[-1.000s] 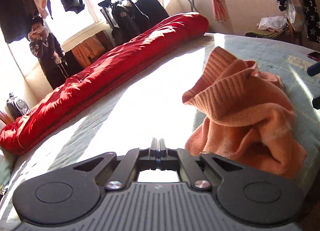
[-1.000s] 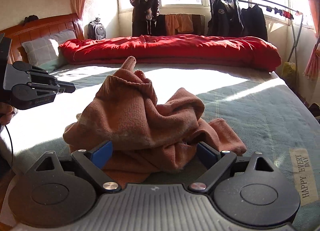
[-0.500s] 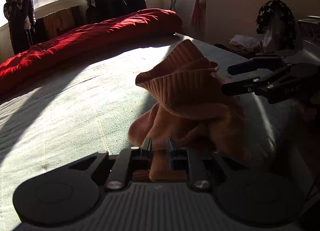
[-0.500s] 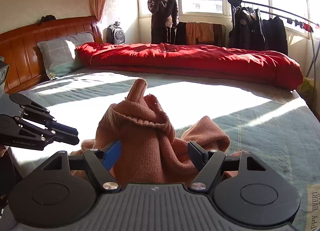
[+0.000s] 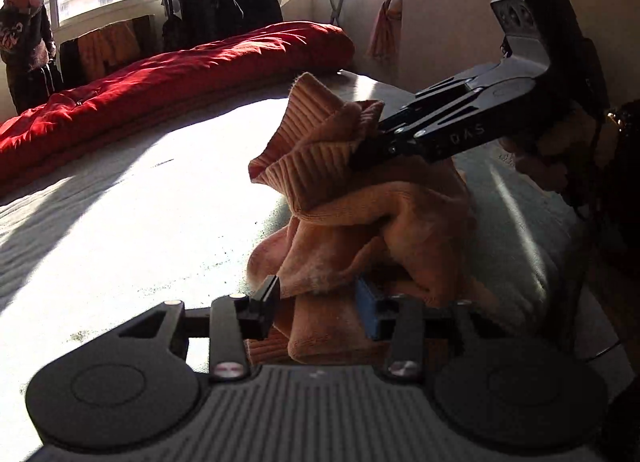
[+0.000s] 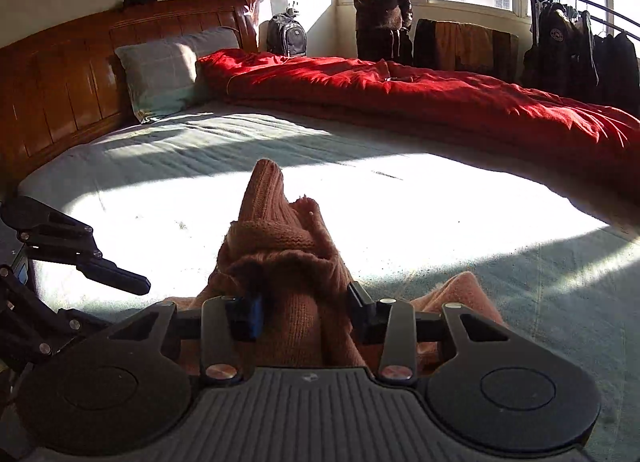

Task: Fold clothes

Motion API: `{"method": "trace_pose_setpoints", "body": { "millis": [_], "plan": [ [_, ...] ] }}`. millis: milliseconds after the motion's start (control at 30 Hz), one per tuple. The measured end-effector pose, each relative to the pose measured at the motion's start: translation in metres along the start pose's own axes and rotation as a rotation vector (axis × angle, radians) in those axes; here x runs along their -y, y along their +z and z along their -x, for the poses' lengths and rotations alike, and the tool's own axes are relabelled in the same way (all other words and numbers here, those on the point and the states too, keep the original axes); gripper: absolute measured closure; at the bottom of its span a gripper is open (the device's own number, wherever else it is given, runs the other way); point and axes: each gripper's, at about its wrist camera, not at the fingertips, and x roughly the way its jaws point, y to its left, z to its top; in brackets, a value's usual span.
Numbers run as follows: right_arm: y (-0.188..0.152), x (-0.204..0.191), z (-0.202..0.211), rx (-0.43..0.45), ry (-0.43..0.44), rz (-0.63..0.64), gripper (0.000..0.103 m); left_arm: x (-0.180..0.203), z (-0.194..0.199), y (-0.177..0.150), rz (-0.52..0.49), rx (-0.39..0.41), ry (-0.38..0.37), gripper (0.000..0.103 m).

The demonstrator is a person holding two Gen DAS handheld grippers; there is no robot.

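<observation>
The orange sweater [image 5: 372, 218] sits in a crumpled heap on the near part of the bed [image 5: 120, 230], close to its edge, half in bright sun and half in shade. Its ribbed hem stands up at the top of the pile as a pointed fold, while the softer knit slumps below it onto the pale green sheet.

The right gripper [image 6: 304, 314] has a thick bundle of this ribbed knit between its 2 fingers; the jaws press on the fabric from both sides, pinching it. From the left wrist view the same gripper [image 5: 360, 156] reaches in from the right and bites the raised ribbed fold near the top of the pile.

The left gripper [image 5: 318, 308] is low at the base of the heap. Its jaws are partly spread with a lower fold of the sweater lying between them; the blue pad on one finger touches the cloth, and the black finger on the other side sits against the edge of the fold, though a firm grip cannot be told. In the right wrist view its fingers [image 6: 116, 278] stick out at the left edge, above the sunlit sheet.

A red quilt [image 6: 420, 98] lies rolled along the far side of the bed, with a grey pillow [image 6: 168, 66] against the wooden headboard [image 6: 60, 74]. A person [image 6: 380, 2] stands by the window beside a rack of dark coats [image 6: 576, 46].
</observation>
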Motion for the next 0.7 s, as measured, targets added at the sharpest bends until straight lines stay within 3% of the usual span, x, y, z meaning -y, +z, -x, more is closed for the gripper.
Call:
{"method": "trace_pose_setpoints", "body": {
  "millis": [100,300,467,600,700],
  "plan": [
    [0.021,0.010,-0.009,0.008,-0.088,0.028,0.058,-0.011,-0.001,0.003,0.024,0.020,0.026,0.055],
    [0.066,0.040,-0.046,0.012,-0.200,0.048,0.059,-0.033,-0.004,0.009,0.073,0.059,0.077,0.054],
    [0.100,0.067,-0.087,0.016,-0.295,0.036,0.061,-0.052,-0.007,0.010,0.115,0.081,0.111,0.044],
    [0.124,0.094,-0.126,0.001,-0.367,0.008,0.073,-0.066,-0.011,0.002,0.144,0.073,0.125,0.044],
    [0.136,0.116,-0.157,-0.020,-0.412,-0.043,0.075,-0.078,-0.018,-0.003,0.168,0.059,0.129,0.044]
  ]
}}
